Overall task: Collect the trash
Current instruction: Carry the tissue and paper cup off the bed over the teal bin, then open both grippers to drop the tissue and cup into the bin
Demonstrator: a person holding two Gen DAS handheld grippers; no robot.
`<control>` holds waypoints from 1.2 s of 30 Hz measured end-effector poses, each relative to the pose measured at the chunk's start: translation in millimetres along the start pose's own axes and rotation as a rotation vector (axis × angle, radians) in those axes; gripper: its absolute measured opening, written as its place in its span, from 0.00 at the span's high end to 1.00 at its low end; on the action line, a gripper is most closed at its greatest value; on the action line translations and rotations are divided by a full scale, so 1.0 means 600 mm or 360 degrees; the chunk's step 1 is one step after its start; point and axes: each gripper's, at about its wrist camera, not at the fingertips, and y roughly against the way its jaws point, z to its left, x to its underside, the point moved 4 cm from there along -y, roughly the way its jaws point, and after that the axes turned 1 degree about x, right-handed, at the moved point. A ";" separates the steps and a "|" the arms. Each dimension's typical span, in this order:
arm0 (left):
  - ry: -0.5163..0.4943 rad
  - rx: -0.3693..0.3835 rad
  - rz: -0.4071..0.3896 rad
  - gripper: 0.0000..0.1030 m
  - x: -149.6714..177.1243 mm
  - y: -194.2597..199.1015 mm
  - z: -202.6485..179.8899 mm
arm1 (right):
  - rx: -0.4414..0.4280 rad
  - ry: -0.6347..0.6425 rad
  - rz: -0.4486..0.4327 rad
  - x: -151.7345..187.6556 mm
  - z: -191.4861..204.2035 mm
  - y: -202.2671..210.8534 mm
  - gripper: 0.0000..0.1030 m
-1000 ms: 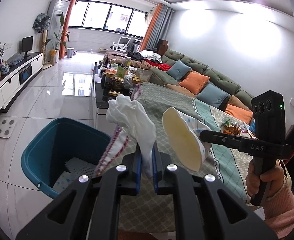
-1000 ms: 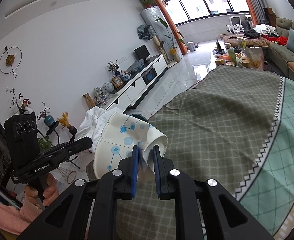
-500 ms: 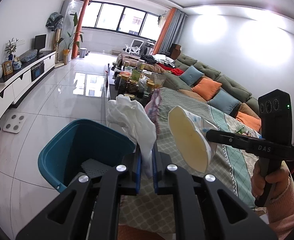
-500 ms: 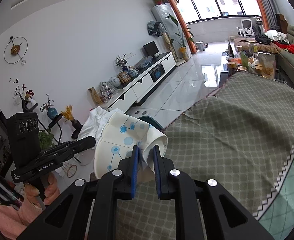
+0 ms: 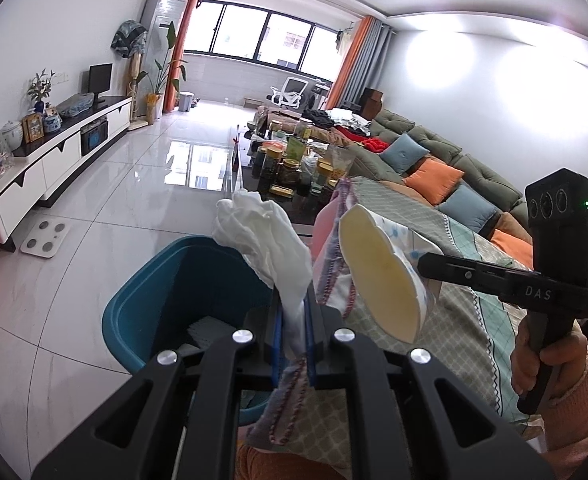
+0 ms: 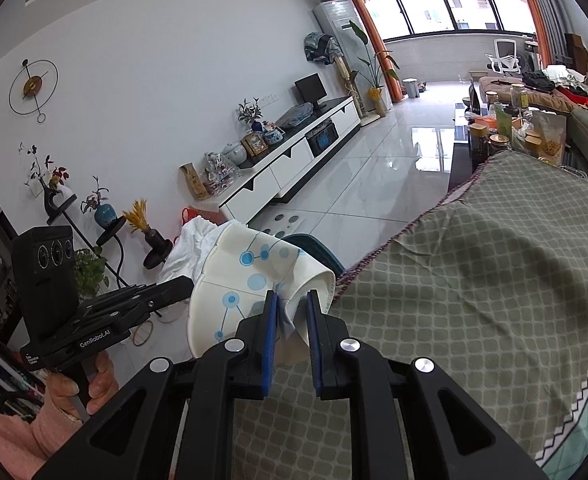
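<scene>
The left gripper (image 5: pixel 294 320) is pinched tight on a crumpled white tissue (image 5: pixel 264 240), which sticks up from between its blue pads. The tissue hangs in the air above the edge of a blue bin (image 5: pixel 166 292) that stands on the shiny white floor (image 5: pixel 106 216), right beside the table. The right gripper (image 6: pixel 292 320) is pinched on the rim of a squashed paper cup (image 6: pixel 250 284) with blue dots. The cup lies on its side in the air, with its open mouth turned toward the left gripper. It is over the table's edge, next to the tissue and near the bin. A green checked cloth (image 6: pixel 473 280) covers the table, and its corner hangs down by the bin. Something pale lies at the bottom of the bin, but it is hard to tell what it is.
</scene>
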 end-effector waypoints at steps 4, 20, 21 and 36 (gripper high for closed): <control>0.0017 -0.0021 0.0011 0.90 -0.001 -0.005 0.014 | -0.0002 0.0002 0.0015 -0.006 0.007 -0.017 0.86; 0.0107 -0.0057 0.0100 0.90 0.010 -0.046 0.053 | 0.0066 0.0032 0.0123 -0.022 0.022 -0.102 0.86; 0.0116 -0.0059 0.0105 0.90 0.010 -0.050 0.052 | 0.0067 0.0032 0.0132 -0.021 0.023 -0.107 0.86; 0.0261 -0.0131 0.0216 0.67 0.027 -0.108 0.101 | 0.0094 -0.0022 0.0224 -0.021 0.030 -0.159 0.78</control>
